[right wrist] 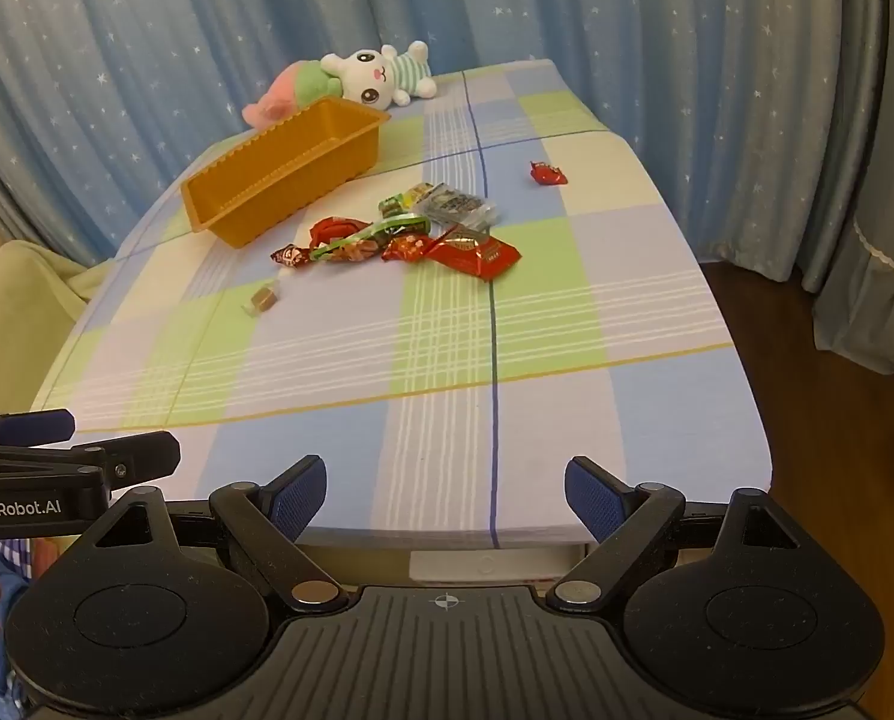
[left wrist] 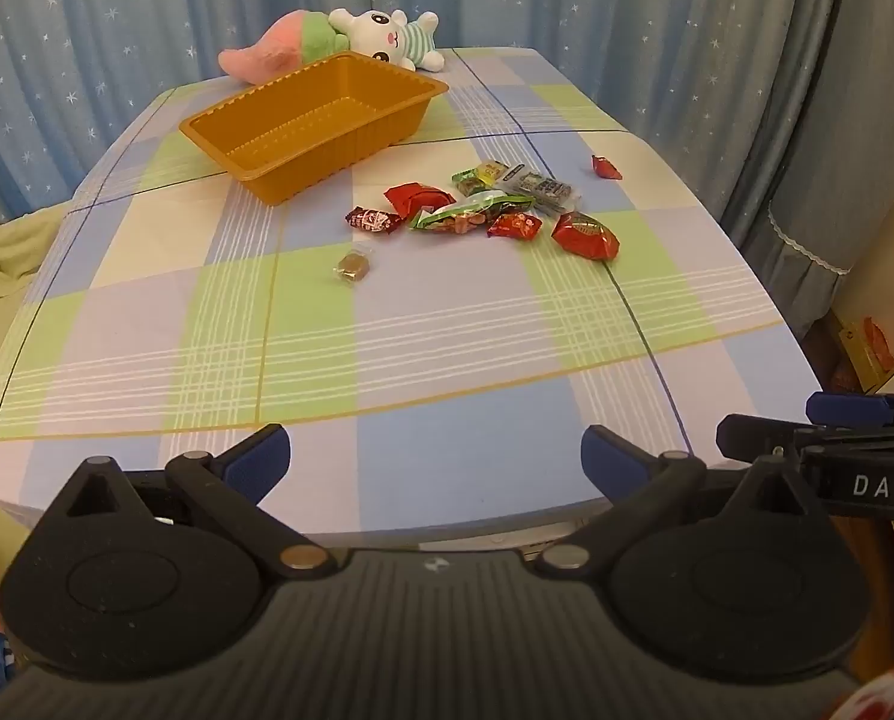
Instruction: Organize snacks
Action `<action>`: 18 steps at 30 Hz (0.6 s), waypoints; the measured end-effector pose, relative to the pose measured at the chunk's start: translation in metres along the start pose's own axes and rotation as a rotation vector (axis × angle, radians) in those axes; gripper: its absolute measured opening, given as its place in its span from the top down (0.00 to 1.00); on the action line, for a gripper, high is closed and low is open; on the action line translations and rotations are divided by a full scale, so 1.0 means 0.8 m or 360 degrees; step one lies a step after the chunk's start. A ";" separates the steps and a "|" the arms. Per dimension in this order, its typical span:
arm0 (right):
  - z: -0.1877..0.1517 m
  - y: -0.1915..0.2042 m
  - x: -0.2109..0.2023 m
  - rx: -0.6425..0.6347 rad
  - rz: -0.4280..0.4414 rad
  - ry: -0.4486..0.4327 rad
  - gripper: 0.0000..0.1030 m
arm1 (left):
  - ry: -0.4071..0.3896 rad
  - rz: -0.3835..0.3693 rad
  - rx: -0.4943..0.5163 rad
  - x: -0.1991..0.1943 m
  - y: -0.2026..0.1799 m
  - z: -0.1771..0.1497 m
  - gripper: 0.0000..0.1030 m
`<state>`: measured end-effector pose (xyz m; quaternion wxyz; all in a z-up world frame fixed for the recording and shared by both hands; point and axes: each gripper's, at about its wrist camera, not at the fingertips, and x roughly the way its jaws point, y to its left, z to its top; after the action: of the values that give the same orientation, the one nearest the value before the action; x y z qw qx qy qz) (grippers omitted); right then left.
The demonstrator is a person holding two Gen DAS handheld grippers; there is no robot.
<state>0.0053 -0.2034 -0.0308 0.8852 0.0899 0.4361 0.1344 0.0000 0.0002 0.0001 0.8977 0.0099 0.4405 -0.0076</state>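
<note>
We've got both tools parked at the near edge of the surface (left wrist: 447, 324), side by side and holding nothing. The left tool (left wrist: 435, 459) has its blue-padded fingers spread wide, and the right tool (right wrist: 445, 495) is spread just as wide. In the left wrist view the right tool pokes in from the right edge, and it's the mirror of that in the right wrist view.

All the snacks sit well ahead of us, around the middle of the checked cloth. Nearest is a small brown candy (left wrist: 353, 266) in clear wrap, lying on its own, ahead and a bit left of the left tool. Just past it is the main snack pile (left wrist: 483, 204): a dark red candy at the left end, a red wrapper, a green packet of mixed bits, a silver packet at the back and a big red packet (right wrist: 477, 255) at the right end, which is the piece closest to straight ahead of the right tool. One small red candy (right wrist: 547, 173) lies apart, farther back on the right.

Behind the pile on the left is the orange tray (left wrist: 279, 180), sitting at an angle, with a plush bunny (left wrist: 387, 36) just behind it near the far edge, in front of the blue star curtain (left wrist: 627, 12).
</note>
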 end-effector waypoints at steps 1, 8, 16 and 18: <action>0.000 0.000 0.000 0.0001 0.0000 0.0001 0.16 | 0.0000 0.0001 0.0001 0.000 0.000 0.000 0.00; 0.000 0.001 0.003 0.0000 -0.0001 0.0003 0.16 | 0.0000 0.0010 -0.0002 -0.001 0.000 -0.001 0.00; 0.002 0.001 0.004 -0.0001 -0.0004 0.0005 0.16 | 0.0008 0.0004 -0.0004 0.005 0.002 -0.001 0.00; 0.002 0.001 0.004 0.0000 -0.0004 0.0006 0.16 | 0.0006 0.0005 -0.0003 0.003 0.001 -0.001 0.00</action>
<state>0.0087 -0.2019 -0.0318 0.8846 0.0891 0.4379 0.1335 0.0012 0.0011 -0.0023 0.8968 0.0098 0.4422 -0.0058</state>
